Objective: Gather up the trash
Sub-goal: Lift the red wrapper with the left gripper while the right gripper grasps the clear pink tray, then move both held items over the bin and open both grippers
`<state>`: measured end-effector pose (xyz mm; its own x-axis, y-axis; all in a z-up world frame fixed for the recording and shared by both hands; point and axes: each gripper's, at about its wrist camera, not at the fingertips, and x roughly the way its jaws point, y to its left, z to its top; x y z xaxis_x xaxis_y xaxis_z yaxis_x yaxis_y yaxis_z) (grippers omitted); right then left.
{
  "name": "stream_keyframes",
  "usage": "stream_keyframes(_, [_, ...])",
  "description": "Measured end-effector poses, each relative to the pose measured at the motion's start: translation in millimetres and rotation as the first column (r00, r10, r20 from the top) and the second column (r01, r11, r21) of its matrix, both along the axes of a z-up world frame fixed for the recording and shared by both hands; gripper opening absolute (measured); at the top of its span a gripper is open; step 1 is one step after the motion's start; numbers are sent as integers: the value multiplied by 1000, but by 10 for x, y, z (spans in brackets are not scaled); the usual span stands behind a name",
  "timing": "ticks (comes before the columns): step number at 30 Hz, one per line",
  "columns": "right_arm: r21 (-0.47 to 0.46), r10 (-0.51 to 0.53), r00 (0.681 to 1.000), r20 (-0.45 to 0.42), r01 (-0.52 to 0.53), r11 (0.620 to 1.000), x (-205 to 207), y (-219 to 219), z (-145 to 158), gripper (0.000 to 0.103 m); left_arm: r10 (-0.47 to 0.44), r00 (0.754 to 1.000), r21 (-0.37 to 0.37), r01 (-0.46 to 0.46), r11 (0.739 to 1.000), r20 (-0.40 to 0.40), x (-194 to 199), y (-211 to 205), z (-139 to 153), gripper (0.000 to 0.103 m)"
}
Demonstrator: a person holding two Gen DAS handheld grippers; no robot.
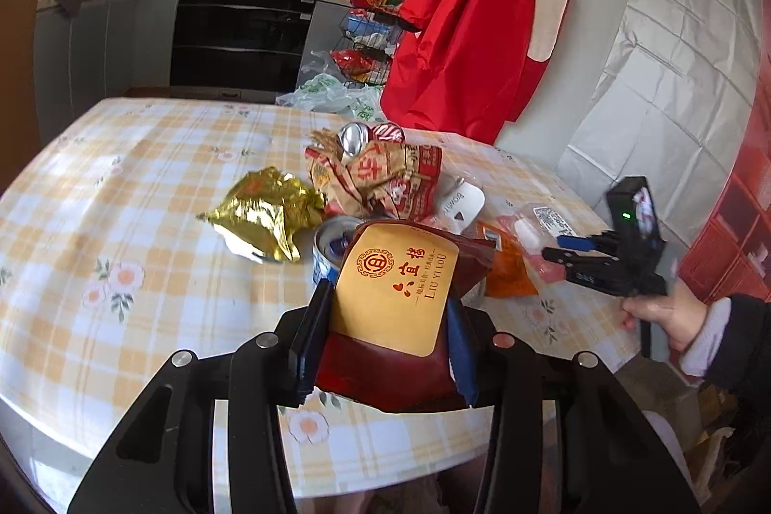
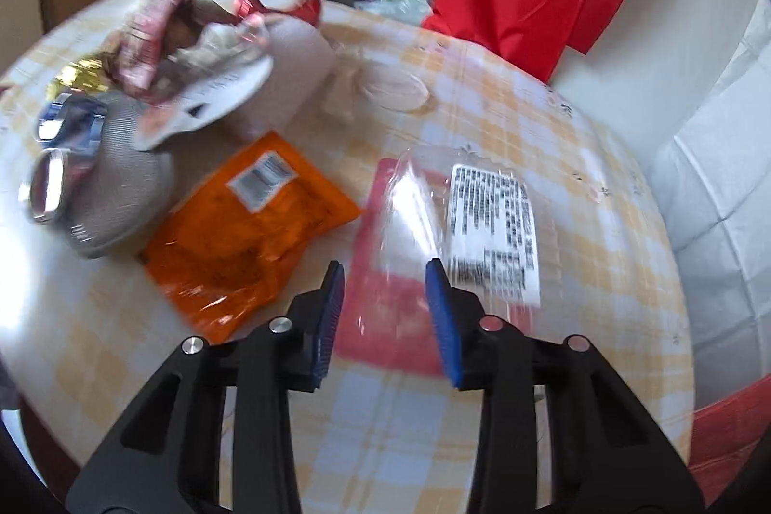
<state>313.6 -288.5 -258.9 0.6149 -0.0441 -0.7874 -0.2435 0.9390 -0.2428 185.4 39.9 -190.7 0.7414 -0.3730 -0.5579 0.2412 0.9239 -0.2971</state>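
Note:
My left gripper (image 1: 385,297) is shut on a dark red snack bag with a yellow label (image 1: 400,287) and holds it above the table's near edge. Behind it lie a gold foil wrapper (image 1: 265,215), a blue can (image 1: 330,249), a crumpled red-and-brown paper wrapper (image 1: 380,177) and a silver can (image 1: 354,138). My right gripper (image 2: 385,273) is open, its fingers on either side of a clear plastic pack with a pink backing and a white label (image 2: 433,225). An orange packet (image 2: 250,230) lies just left of it. The right gripper also shows in the left wrist view (image 1: 559,251).
The trash lies on a round table with a yellow checked floral cloth (image 1: 120,201). A red jacket (image 1: 472,13) hangs beyond the far edge. A white padded wall (image 2: 713,157) is at the right. Kitchen cabinets and an oven (image 1: 241,37) stand behind.

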Motion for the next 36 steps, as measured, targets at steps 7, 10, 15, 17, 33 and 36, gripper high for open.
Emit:
stream_keyframes(7, [-211, -45, 999, -8, 43, 976, 165, 133, -125, 23, 22, 1000, -49, -23, 999, -19, -194, 47, -115, 43])
stream_keyframes(10, [-177, -42, 999, -12, 40, 983, 115, 38, -72, 21, 22, 1000, -51, -23, 998, -12, -271, 61, -111, 43])
stream_keyframes(15, [-27, -68, 997, 43, 69, 997, -126, -183, 209, 20, 28, 1000, -50, -27, 998, 12, -381, 71, -50, 43])
stream_keyframes(17, [31, -78, 995, 61, 76, 997, -211, -244, 328, 20, 31, 999, -62, -30, 998, 17, -426, 70, -16, 43])
stream_keyframes(33, [354, -40, 976, 215, -40, 934, -1312, -76, 1230, 20, 65, 994, -84, -57, 995, 88, -955, 89, 391, 43])
stream_keyframes(36, [378, -5, 970, 243, -89, 921, -1578, 45, 1354, 20, 84, 991, -90, -76, 993, 100, -1079, 146, 473, 43])
